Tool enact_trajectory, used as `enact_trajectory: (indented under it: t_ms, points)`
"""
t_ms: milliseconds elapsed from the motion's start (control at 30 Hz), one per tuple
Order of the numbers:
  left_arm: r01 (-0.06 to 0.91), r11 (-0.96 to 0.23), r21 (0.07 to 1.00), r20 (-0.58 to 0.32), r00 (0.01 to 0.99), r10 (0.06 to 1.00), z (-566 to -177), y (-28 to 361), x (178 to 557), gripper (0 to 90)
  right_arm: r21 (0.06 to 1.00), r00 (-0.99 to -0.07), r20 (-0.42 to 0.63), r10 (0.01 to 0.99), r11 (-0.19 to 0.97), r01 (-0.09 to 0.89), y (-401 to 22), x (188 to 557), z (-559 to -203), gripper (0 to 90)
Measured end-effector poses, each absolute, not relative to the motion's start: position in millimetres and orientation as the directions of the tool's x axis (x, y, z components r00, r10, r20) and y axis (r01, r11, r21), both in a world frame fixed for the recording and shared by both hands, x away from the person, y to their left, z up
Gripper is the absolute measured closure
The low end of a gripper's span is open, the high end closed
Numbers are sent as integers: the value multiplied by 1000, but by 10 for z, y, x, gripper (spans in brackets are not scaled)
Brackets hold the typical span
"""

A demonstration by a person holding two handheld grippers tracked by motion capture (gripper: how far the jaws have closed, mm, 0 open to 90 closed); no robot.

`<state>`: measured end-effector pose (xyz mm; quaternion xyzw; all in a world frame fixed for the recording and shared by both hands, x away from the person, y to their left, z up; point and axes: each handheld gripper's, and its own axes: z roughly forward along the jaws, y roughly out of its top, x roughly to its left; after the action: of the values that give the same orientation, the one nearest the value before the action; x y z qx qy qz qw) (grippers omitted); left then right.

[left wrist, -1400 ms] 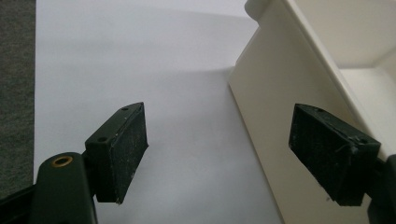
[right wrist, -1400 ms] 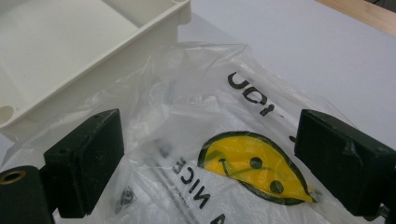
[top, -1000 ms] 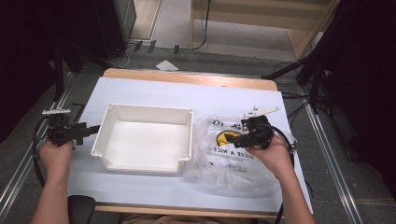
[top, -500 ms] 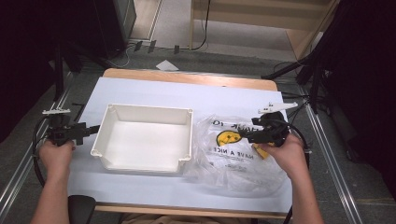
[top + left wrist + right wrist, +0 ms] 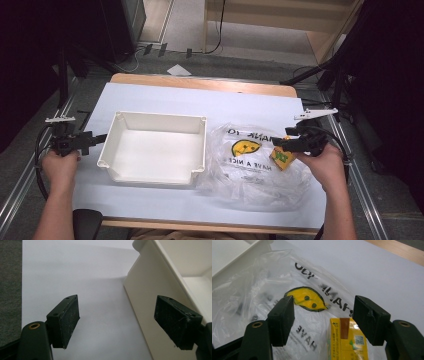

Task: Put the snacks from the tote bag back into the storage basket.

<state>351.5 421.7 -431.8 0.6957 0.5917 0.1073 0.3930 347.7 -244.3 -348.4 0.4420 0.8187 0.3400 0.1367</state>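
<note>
A: Entry on the yellow box (image 5: 282, 158). Where does it sit for you?

B: On the right part of the clear plastic bag (image 5: 255, 162), just below your right gripper (image 5: 278, 143) in the high view. The right gripper view adds what the high view cannot: the box (image 5: 347, 340) rises between the two jaws, hard against the right-hand pad, with a clear gap to the left one. Your jaws have just been closing, but a clamp on both sides is not visible, so I note them as parted around the box.

A: And the left gripper (image 5: 95, 138)?

B: Released, jaws wide. Its own view shows one pad just beside the outer wall of the white tray (image 5: 147, 297), the other over bare white sheet (image 5: 75, 272); touching or not, I cannot tell. From above, you hold it at the tray's (image 5: 155, 120) left wall.

A: Room to move?

B: The bag's left edge meets the tray's right wall. Open sheet lies far of the bag, and your right hand (image 5: 327, 165) is near the table's right edge.
</note>
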Motion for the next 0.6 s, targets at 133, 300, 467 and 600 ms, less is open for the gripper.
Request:
enact_trajectory:
  t_ms: [133,300,467,600]
  points:
    - [739,8,674,-315,278,908,-4317,4216,3514,213,660,-546,77,834,368,655,-2524,3471,-3468,346]
    - [739,5,674,-315,281,907,-4315,4212,3513,213,646,-523,76,849,358,674,-2601,3476,-3495,332]
    - [739,7,673,-316,280,906,-4319,4211,3516,213,633,-516,75,853,359,686,-2661,3512,-3581,320]
    - [740,6,673,-317,280,906,-4319,4211,3516,213,614,-511,82,855,361,702,-2670,3540,-3652,320]
